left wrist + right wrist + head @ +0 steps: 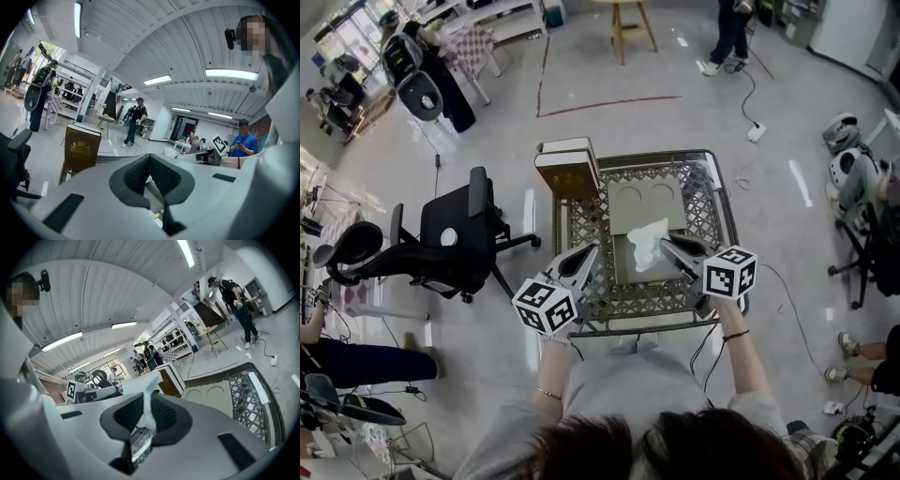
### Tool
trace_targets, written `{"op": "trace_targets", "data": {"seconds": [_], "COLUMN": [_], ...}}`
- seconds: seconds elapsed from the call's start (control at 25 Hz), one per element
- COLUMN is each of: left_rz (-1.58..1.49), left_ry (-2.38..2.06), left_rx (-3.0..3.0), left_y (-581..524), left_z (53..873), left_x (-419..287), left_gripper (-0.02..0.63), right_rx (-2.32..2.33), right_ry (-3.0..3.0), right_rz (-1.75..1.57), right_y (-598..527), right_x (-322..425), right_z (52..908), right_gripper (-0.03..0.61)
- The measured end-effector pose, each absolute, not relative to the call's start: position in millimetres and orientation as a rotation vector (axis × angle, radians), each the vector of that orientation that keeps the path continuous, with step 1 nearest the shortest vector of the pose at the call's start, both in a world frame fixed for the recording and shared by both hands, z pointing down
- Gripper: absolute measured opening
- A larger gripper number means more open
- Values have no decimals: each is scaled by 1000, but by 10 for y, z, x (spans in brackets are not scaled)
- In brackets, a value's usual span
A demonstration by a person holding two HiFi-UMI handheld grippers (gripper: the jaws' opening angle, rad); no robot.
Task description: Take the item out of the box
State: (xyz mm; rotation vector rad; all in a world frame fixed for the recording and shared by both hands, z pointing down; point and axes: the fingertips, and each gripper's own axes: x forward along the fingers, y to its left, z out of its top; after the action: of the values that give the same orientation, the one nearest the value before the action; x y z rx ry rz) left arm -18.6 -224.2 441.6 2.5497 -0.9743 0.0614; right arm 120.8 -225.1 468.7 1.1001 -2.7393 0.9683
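Note:
An open box rests on a metal lattice table (712,216). Its brown lid (567,169) stands upright at the back left, and a grey insert (642,202) with two round hollows lies in the base. A crumpled white wrapping (647,242) hangs above the insert's near part, pinched at its edge by my right gripper (667,242). In the right gripper view the white wrapping (147,385) is squeezed between the dark pads (164,416). My left gripper (589,251) hovers just left of the wrapping, its tips together with nothing between them. The left gripper view shows the lid (82,150) ahead.
A black office chair (450,234) stands close to the table's left side. A wooden stool (623,23) and a standing person (731,33) are farther back. A cable and power strip (757,131) lie on the floor at right, more chairs beyond.

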Motion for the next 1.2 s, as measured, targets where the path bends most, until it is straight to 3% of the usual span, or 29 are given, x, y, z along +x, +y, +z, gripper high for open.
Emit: {"op": "trace_targets", "data": {"seconds": [1.2], "left_rz": [-112], "left_ry": [-961], "left_rx": [2879], "left_y": [-2223], "left_z": [3167], "left_x": [-188], "left_gripper": [17], "right_rx": [1503], "right_ry": [-3010], "right_rz": [318], "right_y": [-2129], "right_x": [1785], "right_z": [3192], "right_gripper": [69]}}
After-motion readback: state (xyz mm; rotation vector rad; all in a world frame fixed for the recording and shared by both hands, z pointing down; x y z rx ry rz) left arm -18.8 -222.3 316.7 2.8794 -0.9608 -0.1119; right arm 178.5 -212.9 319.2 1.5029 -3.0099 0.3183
